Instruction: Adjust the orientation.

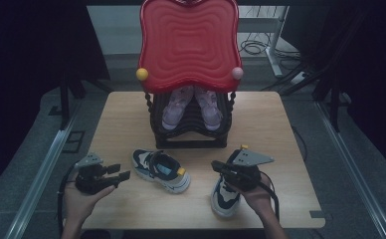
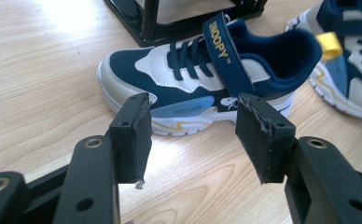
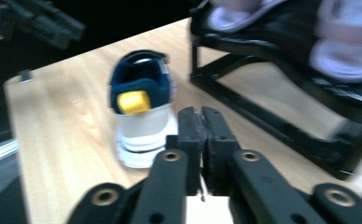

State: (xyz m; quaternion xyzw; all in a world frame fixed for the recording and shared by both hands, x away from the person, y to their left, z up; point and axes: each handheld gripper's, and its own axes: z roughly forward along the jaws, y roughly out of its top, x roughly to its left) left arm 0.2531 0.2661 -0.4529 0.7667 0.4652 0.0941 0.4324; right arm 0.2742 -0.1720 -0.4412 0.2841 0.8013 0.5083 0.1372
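A: What was seen on the wooden table point(image 1: 280, 129), taken from the largest thing down?

B: A red wavy tray point(image 1: 188, 45) was found standing upright at the far side, with a yellow ball point(image 1: 142, 74) and a pink ball point(image 1: 237, 73) at its lower corners. Under it a black rack point(image 1: 188, 134) was set, and a pair of lilac shoes point(image 1: 191, 107) was held in it.

A: And nearer the person?

B: Two navy-and-white sneakers were laid in front of the rack. The left sneaker point(image 1: 161, 170) was placed on its sole near the middle, its toe turned to the left. The right sneaker point(image 1: 226, 194) was partly covered by the right gripper point(image 1: 216, 165) above it.

A: How were the grippers held?

B: The left gripper point(image 1: 123, 172) was held open just left of the left sneaker, apart from it; in the left gripper view the shoe's side point(image 2: 198, 88) was framed between the spread jaws. The right gripper's jaws were pressed together with nothing between them, as was shown in the right gripper view point(image 3: 203, 122).

A: Was anything in the way?

B: The rack's foot was stood just behind the left sneaker.
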